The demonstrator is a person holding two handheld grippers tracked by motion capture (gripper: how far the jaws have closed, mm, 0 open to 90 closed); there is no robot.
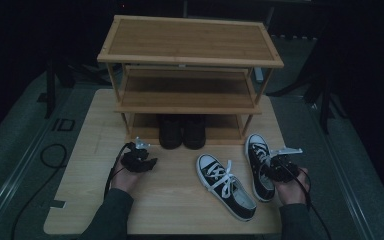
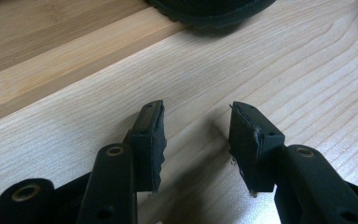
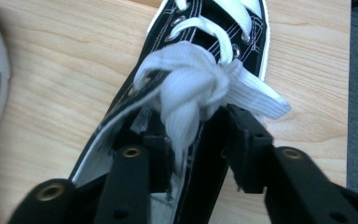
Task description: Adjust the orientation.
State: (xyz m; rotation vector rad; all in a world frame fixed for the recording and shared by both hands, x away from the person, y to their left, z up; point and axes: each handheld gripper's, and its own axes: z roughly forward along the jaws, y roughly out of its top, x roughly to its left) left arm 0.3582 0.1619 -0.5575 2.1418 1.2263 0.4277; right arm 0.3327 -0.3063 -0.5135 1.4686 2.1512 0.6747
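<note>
Two black sneakers with white laces lie on the pale wooden table [image 1: 170, 205]. The right sneaker [image 1: 256, 150] points at the rack, and my right gripper [image 1: 276, 167] is at its heel end. In the right gripper view that gripper [image 3: 200, 149] has one jaw inside the sneaker [image 3: 249, 51] opening and one outside, closed on the side wall and a hanging end of the lace knot [image 3: 191, 84]. The other sneaker [image 1: 227, 187] lies slanted in the middle. My left gripper [image 1: 147, 162] hovers open over bare table, nothing between its jaws [image 2: 196, 135].
A three-tier bamboo shoe rack [image 1: 190, 40] stands at the table's far half. A pair of black boots [image 1: 182, 131] sits on its bottom shelf; one sole [image 2: 209, 9] lies just beyond my left gripper. Dark floor and stand legs surround the table.
</note>
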